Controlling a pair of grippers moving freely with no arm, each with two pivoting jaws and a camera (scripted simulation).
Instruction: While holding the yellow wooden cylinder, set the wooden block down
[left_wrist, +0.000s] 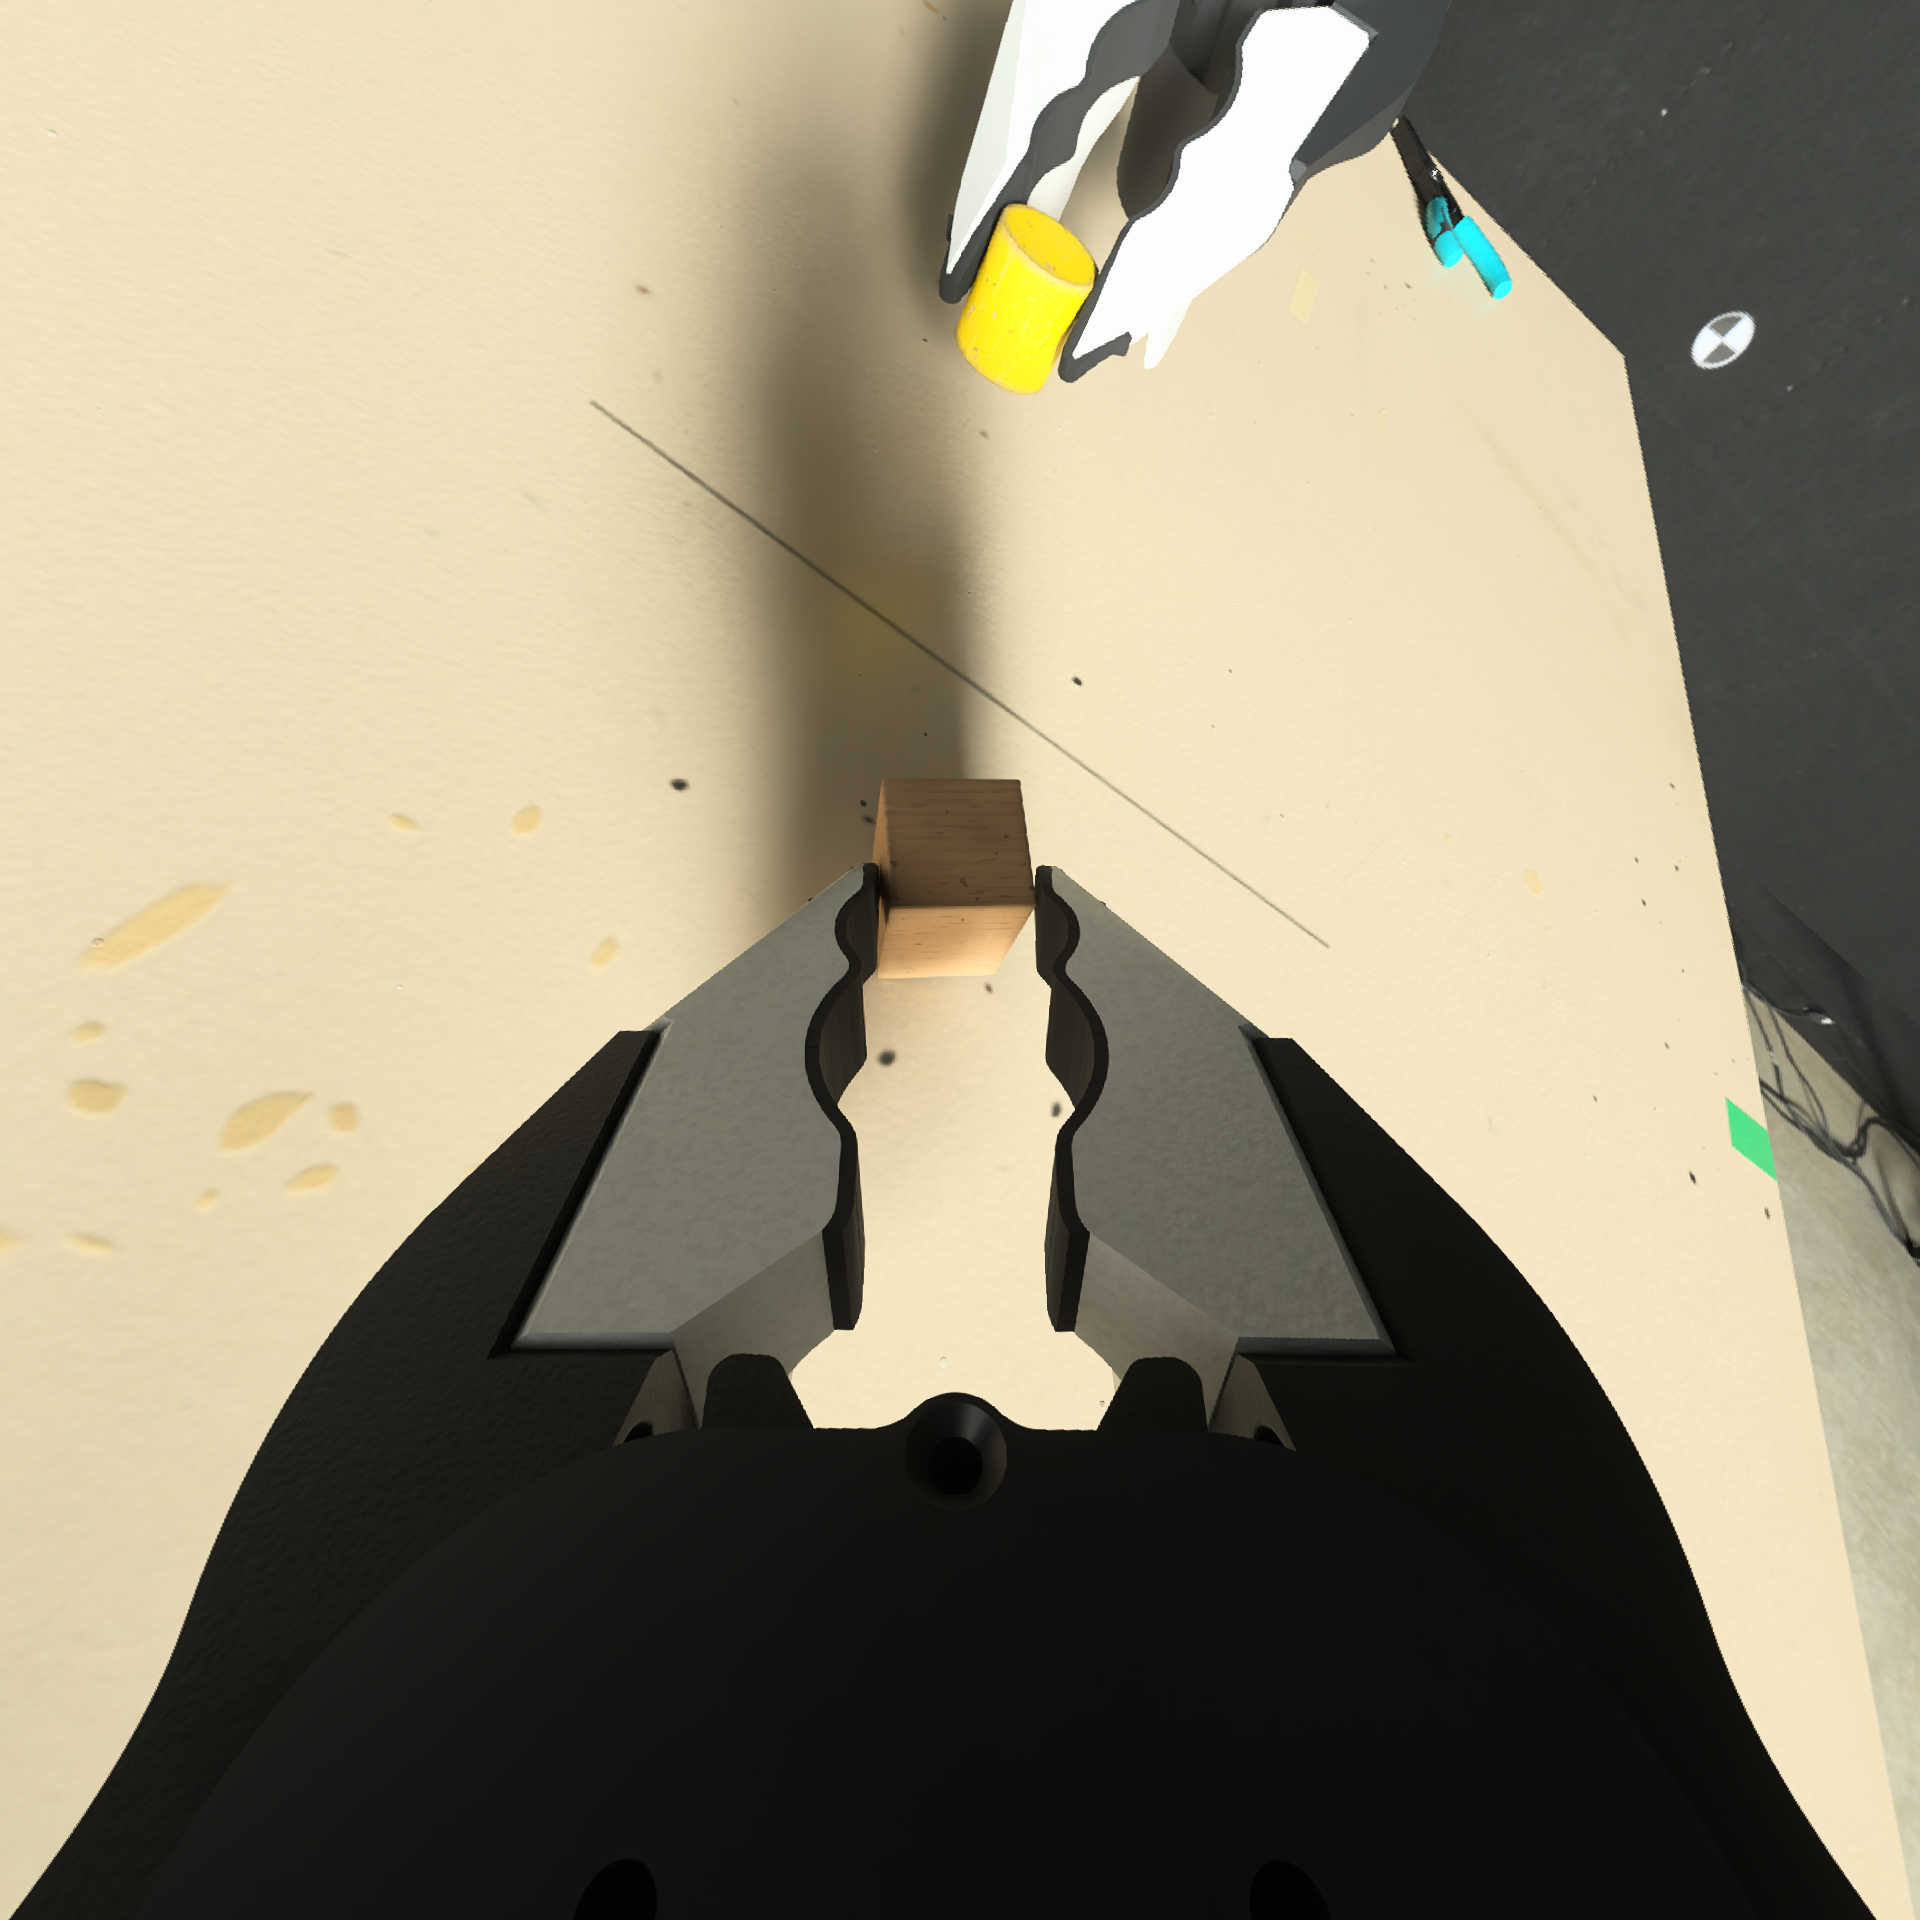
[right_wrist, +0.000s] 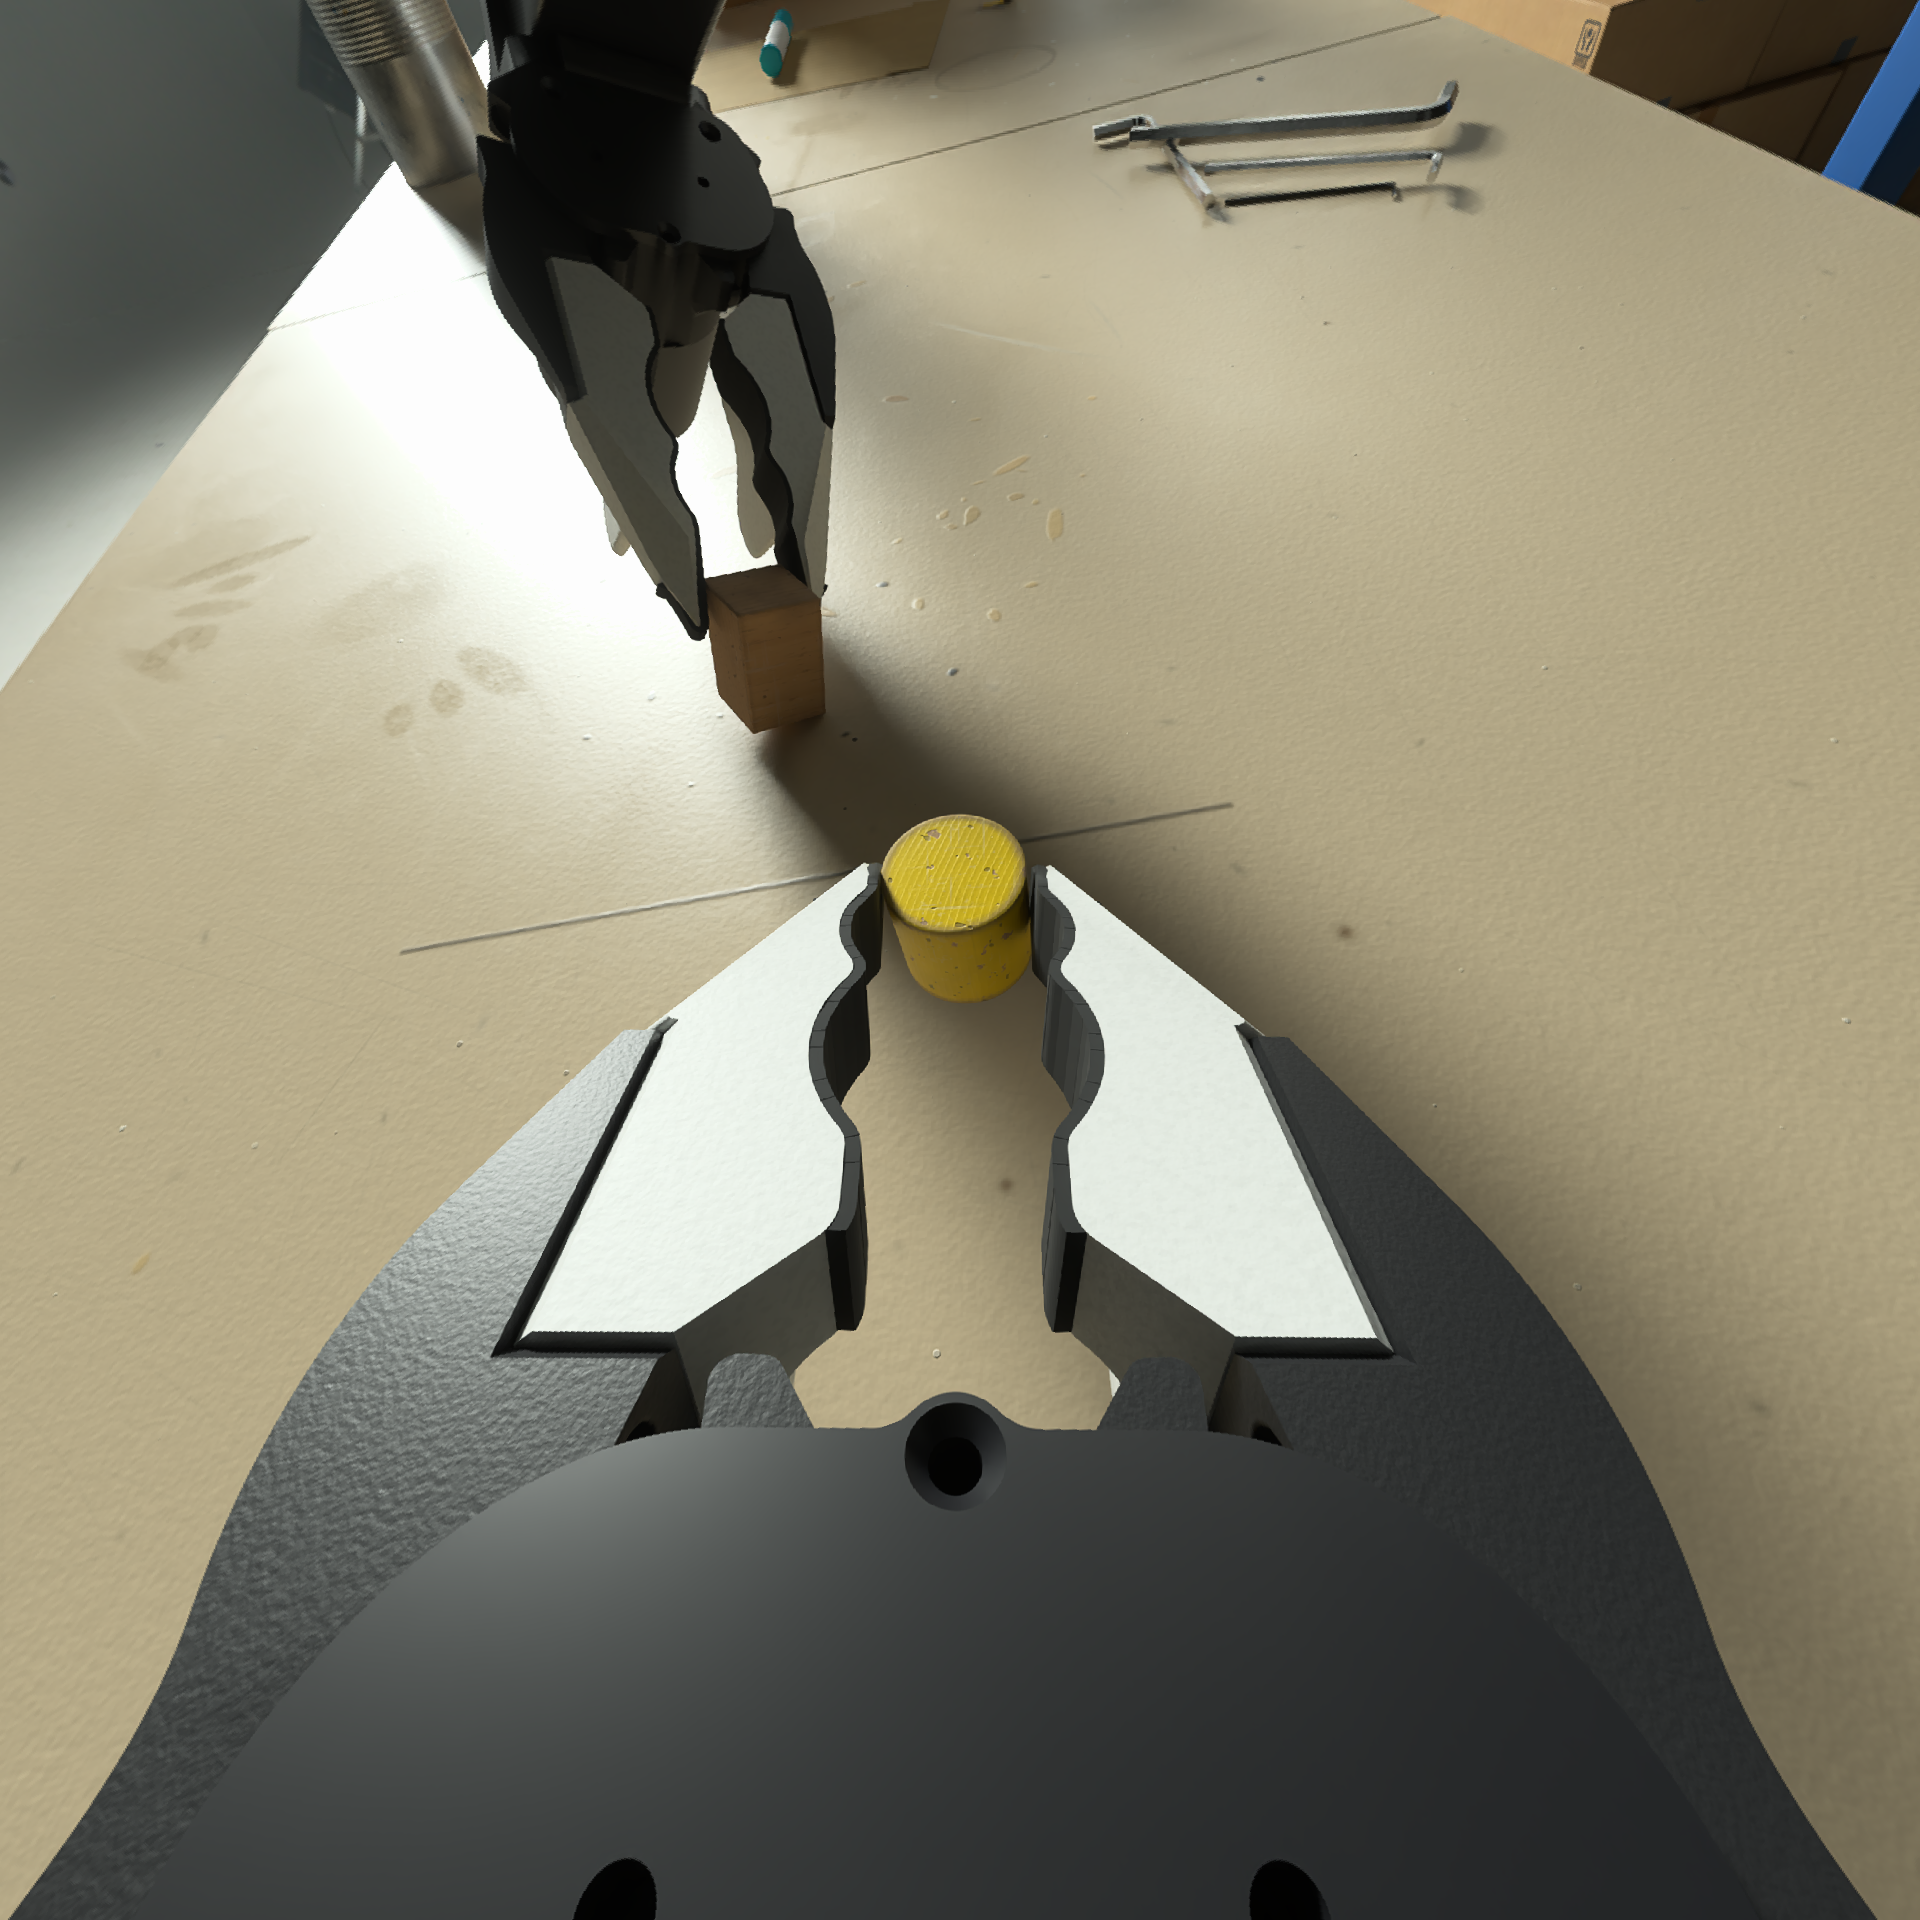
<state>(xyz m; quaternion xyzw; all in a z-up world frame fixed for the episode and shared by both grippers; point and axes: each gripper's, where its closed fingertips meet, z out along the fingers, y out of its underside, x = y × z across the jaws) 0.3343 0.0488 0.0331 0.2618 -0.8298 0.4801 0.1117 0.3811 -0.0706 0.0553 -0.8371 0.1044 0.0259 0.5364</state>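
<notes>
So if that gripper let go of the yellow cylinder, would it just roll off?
Probably not at once: the yellow cylinder is short and wide, held upright in the right gripper, so it would likely land on a flat end. Tipped on its side, it could roll. It looks stiff.

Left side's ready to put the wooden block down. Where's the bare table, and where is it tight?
Bare table lies under the wooden block and out to the near-side edge on its left. It is tight between the block and the yellow wooden cylinder, held in the right gripper. The metal bars crowd the far corner.
</notes>
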